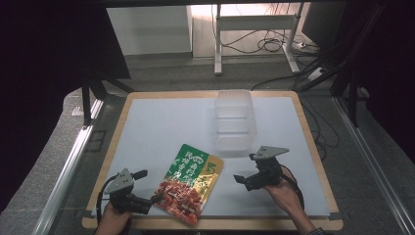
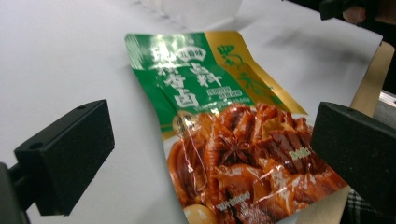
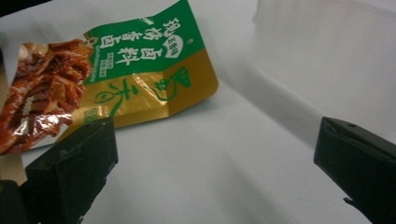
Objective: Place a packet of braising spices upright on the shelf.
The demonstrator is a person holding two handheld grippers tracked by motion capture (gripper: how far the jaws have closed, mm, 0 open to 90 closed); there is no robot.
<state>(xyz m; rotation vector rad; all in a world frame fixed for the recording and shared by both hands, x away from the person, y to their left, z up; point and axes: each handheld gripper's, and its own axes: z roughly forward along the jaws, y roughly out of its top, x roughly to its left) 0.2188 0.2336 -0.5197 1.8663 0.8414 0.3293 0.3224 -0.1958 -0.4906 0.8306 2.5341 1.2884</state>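
The left gripper (image 1: 147,186) sits at the lower left of the high view, its jaws wide apart and holding nothing. In the left gripper view they frame the near, red end of a flat food pouch (image 2: 229,135) without touching it. The right gripper (image 1: 246,169), at the lower right of the high view, also has its jaws apart and empty; in the right gripper view the pouch (image 3: 116,79) lies at the upper left, beyond them. The pouch (image 1: 192,183), green and gold on top with red meat printed below, lies at the lower centre of the white surface (image 1: 161,127), between the grippers. A clear plastic container (image 1: 235,122) stands just above the pouch's upper right corner.
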